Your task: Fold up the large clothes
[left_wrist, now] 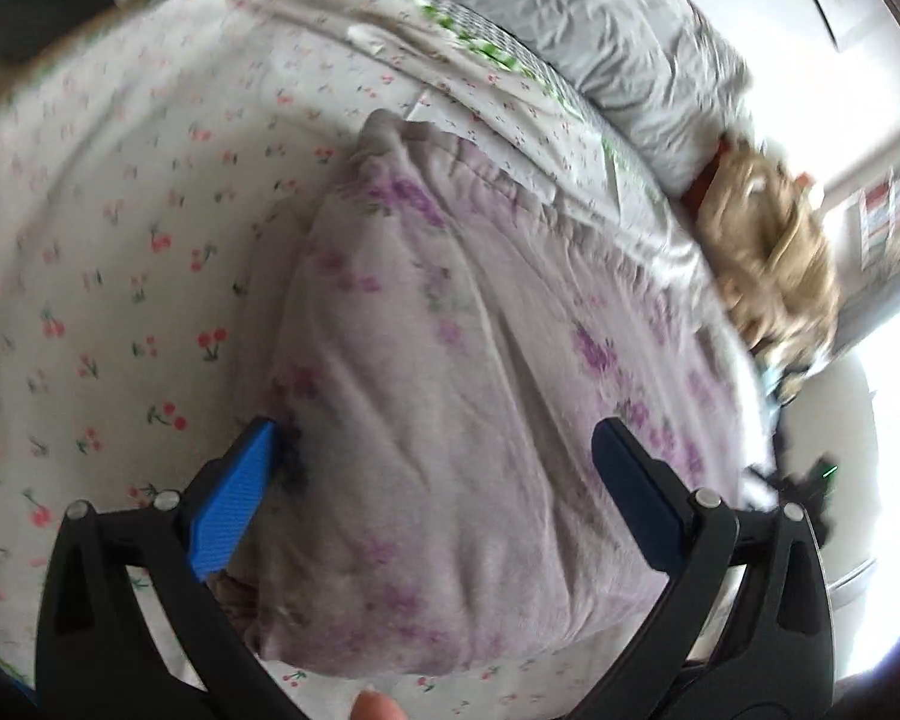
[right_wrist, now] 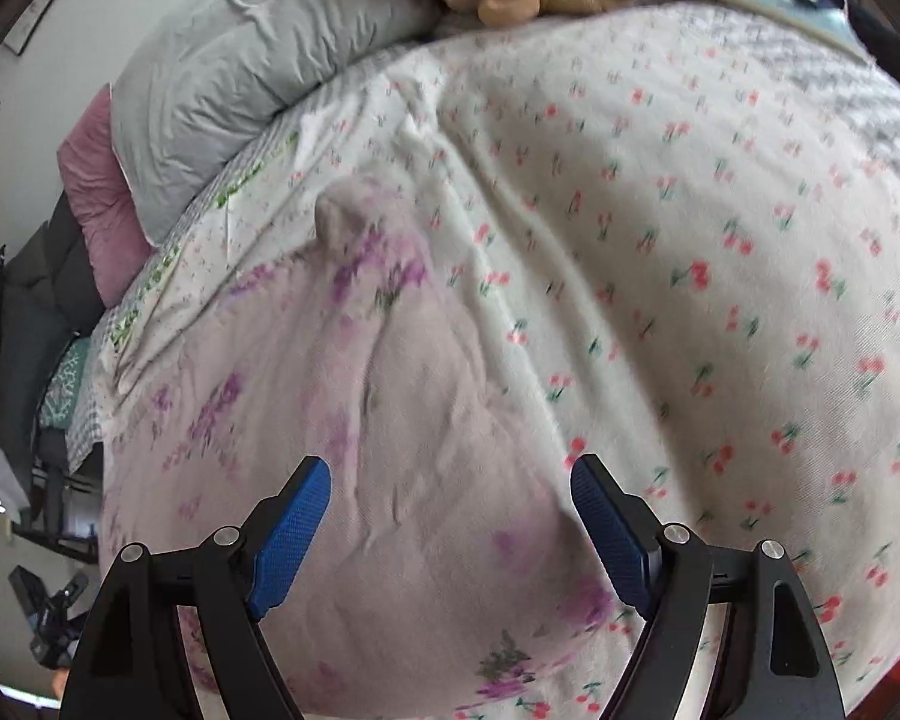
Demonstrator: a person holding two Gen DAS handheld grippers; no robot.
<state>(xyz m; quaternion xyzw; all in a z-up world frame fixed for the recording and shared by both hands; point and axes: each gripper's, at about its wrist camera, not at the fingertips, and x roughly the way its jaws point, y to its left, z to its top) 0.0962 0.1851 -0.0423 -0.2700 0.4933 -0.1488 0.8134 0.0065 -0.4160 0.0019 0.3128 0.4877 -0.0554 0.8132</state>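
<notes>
Bedside pink pillow (right_wrist: 99, 192) shows only from the right gripper (right_wrist: 450, 516).

lilac garment (left_wrist: 450, 396) – purple florals, white bedsheet (right_wrist: 690, 240) – red cherries

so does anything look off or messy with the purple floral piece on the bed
Slightly. The purple floral garment lies on the cherry-print sheet as a lumpy, creased bundle, and one corner pokes up in a bunched nub instead of lying flat. Both the left claw and right claw are open above it. Nothing looks torn or spilled.
</notes>
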